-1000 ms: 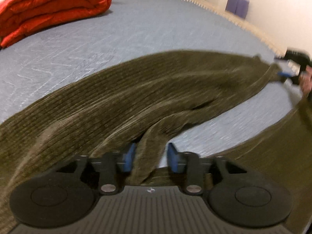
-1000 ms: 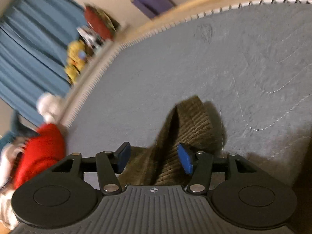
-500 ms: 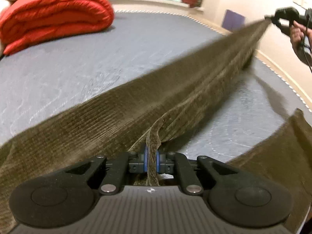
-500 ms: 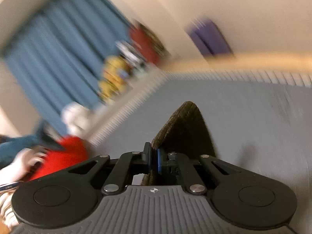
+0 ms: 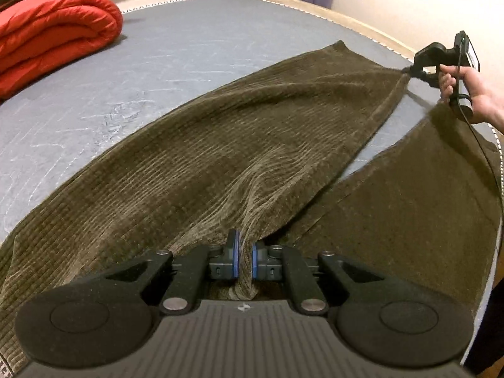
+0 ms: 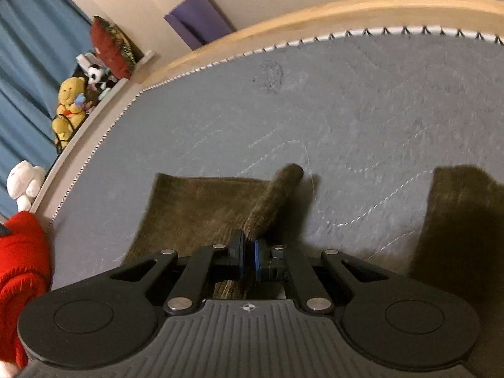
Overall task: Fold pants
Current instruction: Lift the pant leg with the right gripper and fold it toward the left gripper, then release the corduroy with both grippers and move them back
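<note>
Early stage: left gripper [image 5: 244,260] & right gripper [image 6: 249,260] jaws each pinch one leg of the pants [image 5: 252,145], spread on bed [image 5: 176,47], legs apart, no fold yet.

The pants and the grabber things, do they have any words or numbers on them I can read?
No words or numbers can be read.
Left gripper: only a small round cross mark on its body.
Right gripper: the same cross mark, no letters.
Pants: a tag at the lower left corner shows marks too cut off to read.
</note>
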Action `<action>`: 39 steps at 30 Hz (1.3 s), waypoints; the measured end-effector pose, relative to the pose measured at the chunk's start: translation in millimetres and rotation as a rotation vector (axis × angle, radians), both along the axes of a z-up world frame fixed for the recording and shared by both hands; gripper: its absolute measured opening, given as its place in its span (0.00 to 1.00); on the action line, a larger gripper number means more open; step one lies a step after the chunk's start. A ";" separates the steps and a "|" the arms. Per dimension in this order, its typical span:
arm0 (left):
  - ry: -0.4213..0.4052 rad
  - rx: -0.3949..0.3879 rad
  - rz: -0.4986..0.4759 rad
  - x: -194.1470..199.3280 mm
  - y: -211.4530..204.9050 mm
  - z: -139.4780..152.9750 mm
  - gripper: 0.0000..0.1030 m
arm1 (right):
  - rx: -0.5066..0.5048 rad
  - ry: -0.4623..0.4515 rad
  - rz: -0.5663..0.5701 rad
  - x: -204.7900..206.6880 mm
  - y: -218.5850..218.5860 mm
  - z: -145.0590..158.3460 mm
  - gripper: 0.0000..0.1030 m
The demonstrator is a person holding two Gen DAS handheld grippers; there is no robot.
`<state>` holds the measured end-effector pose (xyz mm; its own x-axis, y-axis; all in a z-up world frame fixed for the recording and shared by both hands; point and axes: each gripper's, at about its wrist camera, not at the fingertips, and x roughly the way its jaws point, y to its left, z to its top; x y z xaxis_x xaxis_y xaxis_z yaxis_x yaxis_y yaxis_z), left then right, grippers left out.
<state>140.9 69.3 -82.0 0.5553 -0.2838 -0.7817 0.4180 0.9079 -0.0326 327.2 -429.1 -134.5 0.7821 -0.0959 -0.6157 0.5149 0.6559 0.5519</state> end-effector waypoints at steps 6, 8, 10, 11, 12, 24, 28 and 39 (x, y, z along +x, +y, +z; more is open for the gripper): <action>0.069 -0.018 -0.063 4.5 10.0 -7.4 0.10 | -0.140 0.060 -0.049 -18.3 -3.1 7.9 0.06; 0.070 -0.004 -0.061 1.5 11.7 -8.3 0.14 | -0.029 0.156 -0.133 -25.9 -18.5 -12.6 0.07; 0.068 -0.033 -0.045 -0.1 20.7 -3.2 0.18 | -0.019 0.150 -0.136 -34.8 -14.7 -15.7 0.13; 0.068 -0.060 -0.043 -3.0 26.7 1.0 0.24 | -0.067 0.160 -0.129 -38.1 -7.8 -8.0 0.24; 0.067 -0.085 -0.045 -7.4 33.0 6.1 0.28 | -0.109 0.166 -0.133 -41.9 -2.0 0.1 0.29; -0.050 -0.129 0.148 -70.6 98.3 48.0 0.45 | -0.351 -0.197 0.161 -143.4 96.5 122.6 0.45; -0.094 -0.135 0.243 -84.8 118.3 60.5 0.45 | -0.382 -0.297 0.355 -179.5 158.7 142.0 0.51; -0.127 -0.140 0.406 -104.5 183.6 61.5 0.45 | -0.485 -0.262 0.830 -239.6 323.2 104.4 0.52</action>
